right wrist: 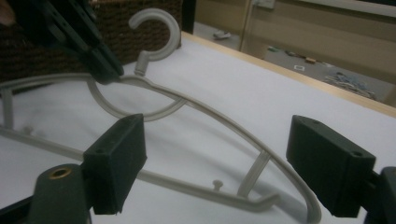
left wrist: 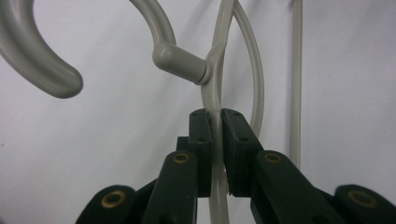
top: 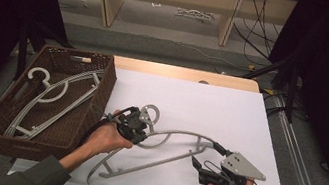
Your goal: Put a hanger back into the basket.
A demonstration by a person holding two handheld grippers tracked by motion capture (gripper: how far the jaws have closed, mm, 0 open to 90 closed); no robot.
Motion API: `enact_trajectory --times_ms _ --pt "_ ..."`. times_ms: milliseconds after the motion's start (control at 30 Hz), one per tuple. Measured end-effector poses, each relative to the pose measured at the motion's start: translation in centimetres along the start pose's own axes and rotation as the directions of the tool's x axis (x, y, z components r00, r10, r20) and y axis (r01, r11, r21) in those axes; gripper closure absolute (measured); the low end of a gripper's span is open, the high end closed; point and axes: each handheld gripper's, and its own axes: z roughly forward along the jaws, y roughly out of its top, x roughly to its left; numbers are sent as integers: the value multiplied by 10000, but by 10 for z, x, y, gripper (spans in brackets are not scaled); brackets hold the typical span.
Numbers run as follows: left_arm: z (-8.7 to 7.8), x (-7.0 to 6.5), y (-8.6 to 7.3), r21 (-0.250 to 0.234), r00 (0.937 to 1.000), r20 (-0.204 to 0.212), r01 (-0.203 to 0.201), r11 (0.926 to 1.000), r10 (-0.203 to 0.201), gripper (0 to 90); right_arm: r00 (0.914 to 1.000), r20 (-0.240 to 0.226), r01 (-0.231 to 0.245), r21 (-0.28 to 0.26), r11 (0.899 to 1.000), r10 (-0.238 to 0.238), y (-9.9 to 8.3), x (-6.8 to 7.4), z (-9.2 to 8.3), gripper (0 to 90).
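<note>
The hanger [top: 171, 147] lies near the middle of the desk's [top: 230, 113] front half, its long axis running from the front-left, near the basket [top: 102, 87], toward the right gripper [top: 200, 167] by the front edge; its hook [top: 150, 113] points toward the back edge. It is grey, smooth plastic: a thin curved top bar, a straight lower bar, short struts at the ends and a rounded open hook on a stubby neck. The left gripper [top: 138, 131] has its jaws clamped on the top bar just below the hook's neck, pads [left wrist: 201, 140] pressed on either side of the bar. The right gripper holds nothing, its jaws standing wide apart beside the hanger's right end. The basket is dark woven wicker, rectangular, sitting at the desk's left edge, and holds more hangers [top: 50, 98] of the same grey kind lying flat. The desk top is plain white and matte, with a wooden strip along the back edge; the whole back and right part is open, while the basket's wall stands close to the left of the left gripper.
</note>
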Motion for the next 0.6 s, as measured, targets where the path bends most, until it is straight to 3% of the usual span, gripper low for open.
enact_trajectory --times_ms 100,167,267,367,400,500,567,600 --pt "-1 -1 0 -55 10000 23 92 9999 -92 826 9995 -200 245 460 9986 -236 4 -10 22 240" --pt "-1 -2 0 -49 10000 30 81 10000 -80 826 9943 -341 1034 777 9916 -1010 8 -11 36 265" --pt "-1 -2 0 -58 9999 51 108 9999 -107 826 9811 -620 1895 1203 9745 -1832 10 -13 57 309" --pt "-1 -4 0 -208 9998 40 215 9996 -214 826 9636 -654 2668 1644 9496 -2594 10 -14 74 354" --pt "-3 -4 0 -96 10000 45 33 9999 -32 826 9566 -680 2910 1711 9413 -2834 10 -15 79 371" --pt "-2 -6 -1 -303 9996 88 271 9992 -269 825 9431 -866 3319 1824 9255 -3212 10 -14 88 422" --pt "-3 -7 0 -229 9998 133 123 9997 -120 825 9284 -981 3708 1836 9104 -3584 9 -15 93 447" --pt "-2 -9 0 -330 9996 148 247 9991 -243 826 9219 -1067 3864 1835 9039 -3724 8 -15 96 458"
